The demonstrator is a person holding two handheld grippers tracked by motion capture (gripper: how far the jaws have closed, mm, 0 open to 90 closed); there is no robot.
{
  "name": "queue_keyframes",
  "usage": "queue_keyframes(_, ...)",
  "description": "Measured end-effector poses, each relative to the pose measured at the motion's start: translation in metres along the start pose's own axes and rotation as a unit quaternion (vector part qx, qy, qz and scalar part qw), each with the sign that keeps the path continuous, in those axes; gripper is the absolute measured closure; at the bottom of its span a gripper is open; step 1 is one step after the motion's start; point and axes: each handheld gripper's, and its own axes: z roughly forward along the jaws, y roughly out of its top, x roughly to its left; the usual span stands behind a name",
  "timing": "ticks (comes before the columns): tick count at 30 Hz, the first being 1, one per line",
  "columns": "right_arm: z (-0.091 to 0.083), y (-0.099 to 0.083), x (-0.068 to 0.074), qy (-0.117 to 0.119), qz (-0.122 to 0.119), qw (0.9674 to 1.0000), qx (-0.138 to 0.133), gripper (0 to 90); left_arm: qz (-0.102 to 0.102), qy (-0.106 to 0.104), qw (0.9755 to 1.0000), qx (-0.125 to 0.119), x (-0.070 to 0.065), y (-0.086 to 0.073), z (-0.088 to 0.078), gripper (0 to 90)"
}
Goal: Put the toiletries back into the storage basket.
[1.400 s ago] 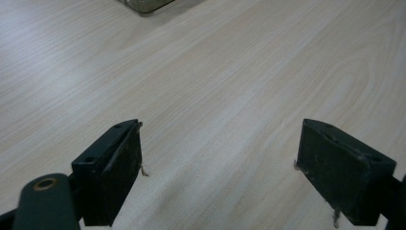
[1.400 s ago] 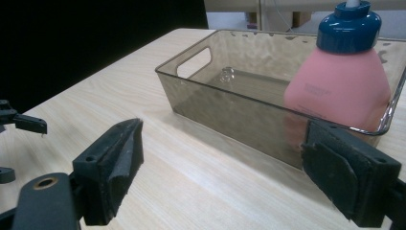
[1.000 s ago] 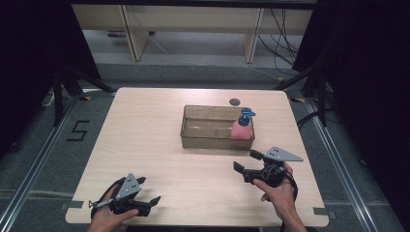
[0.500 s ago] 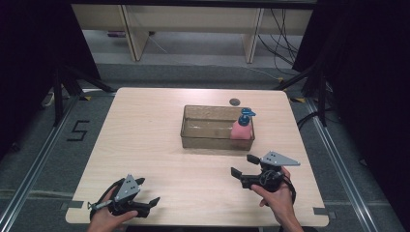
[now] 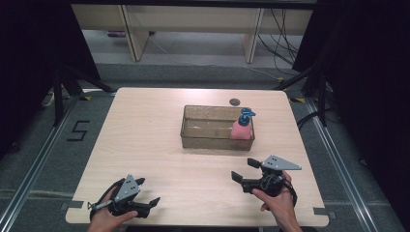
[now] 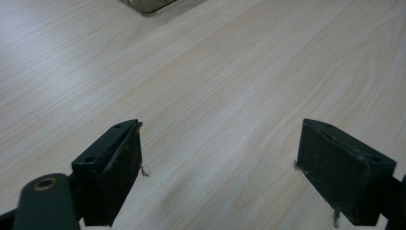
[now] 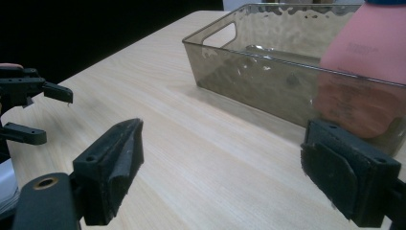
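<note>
While the pink bottle [image 5: 241, 129] with its blue pump stands upright in the right end of the clear bin [image 5: 208, 138], just ahead of the right tongs [image 5: 245, 170], those tongs gape wide and hold nothing. Well to their left, the left tongs [image 5: 148, 191] also stand wide open and empty, low over the bare tabletop [image 5: 145, 135].

Lit evenly from overhead, with the table [image 5: 159, 145] bright against black surrounds at left and right of the high view, soft shadows under the bin [image 5: 212, 128], and close jaws slightly blurred in both gripper views.
</note>
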Motion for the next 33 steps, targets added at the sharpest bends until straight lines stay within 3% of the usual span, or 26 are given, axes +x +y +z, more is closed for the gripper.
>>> queue_keyframes(4, -0.002, -0.002, 0.002, 0.001, 0.006, 1.0, 0.006, 15.7, -0.002, -0.003, 1.0, 0.0, 0.0, 0.0, 0.0, 15.2)
queue_keyframes(6, -0.001, -0.003, 0.002, -0.005, 0.003, 1.0, 0.008, 15.6, 0.013, 0.002, 0.9999, 0.009, 0.002, 0.0, 0.0, 15.2)
queue_keyframes(7, -0.002, -0.004, 0.002, -0.003, 0.003, 0.9999, 0.014, 15.7, -0.001, -0.003, 1.0, 0.0, 0.0, 0.0, 0.0, 15.2)
queue_keyframes(14, -0.002, -0.009, 0.003, 0.002, 0.008, 0.9999, 0.012, 15.6, 0.0, -0.001, 1.0, 0.0, 0.0, 0.0, 0.0, 15.2)
queue_keyframes(15, -0.003, -0.009, 0.005, 0.003, 0.018, 0.9997, 0.017, 15.6, 0.003, -0.001, 1.0, 0.002, 0.0, 0.0, 0.0, 15.2)
queue_keyframes(16, -0.004, -0.009, 0.003, 0.002, 0.0, 0.9999, 0.013, 15.6, 0.0, -0.001, 1.0, 0.0, 0.0, 0.0, 0.0, 15.2)
queue_keyframes(17, -0.004, -0.011, 0.006, 0.007, 0.017, 0.9997, 0.015, 15.6, 0.0, -0.001, 1.0, 0.0, 0.0, 0.0, 0.0, 15.2)
queue_keyframes(22, -0.004, -0.014, 0.006, 0.009, 0.008, 0.9998, 0.014, 15.6, 0.003, -0.003, 1.0, 0.002, 0.0, 0.0, -0.001, 15.2)
queue_keyframes(23, -0.005, -0.014, 0.008, 0.008, 0.022, 0.9994, 0.025, 15.6, 0.0, -0.003, 1.0, -0.001, 0.0, 0.0, 0.0, 15.2)
queue_keyframes(26, -0.006, -0.016, 0.007, 0.017, 0.008, 0.9997, 0.014, 15.5, 0.004, 0.0, 1.0, 0.003, 0.0, 0.0, -0.001, 15.2)
queue_keyframes(27, -0.008, -0.017, 0.008, 0.008, 0.007, 0.9998, 0.019, 15.5, 0.003, -0.003, 1.0, 0.002, 0.0, 0.0, 0.0, 15.2)
queue_keyframes(28, -0.008, -0.018, 0.012, 0.018, 0.031, 0.9991, 0.023, 15.5, 0.003, -0.003, 1.0, 0.002, 0.0, 0.0, 0.0, 15.2)
queue_keyframes(29, -0.008, -0.018, 0.012, 0.018, 0.031, 0.9991, 0.023, 15.5, 0.007, 0.0, 1.0, 0.006, 0.0, 0.0, -0.001, 15.2)
queue_keyframes(30, -0.008, -0.019, 0.01, 0.012, 0.012, 0.9996, 0.021, 15.5, 0.006, 0.0, 1.0, 0.005, 0.0, 0.0, -0.001, 15.2)
queue_keyframes(33, -0.01, -0.02, 0.012, 0.016, 0.014, 0.9996, 0.021, 15.5, 0.004, -0.002, 1.0, 0.002, 0.0, 0.0, 0.0, 15.2)
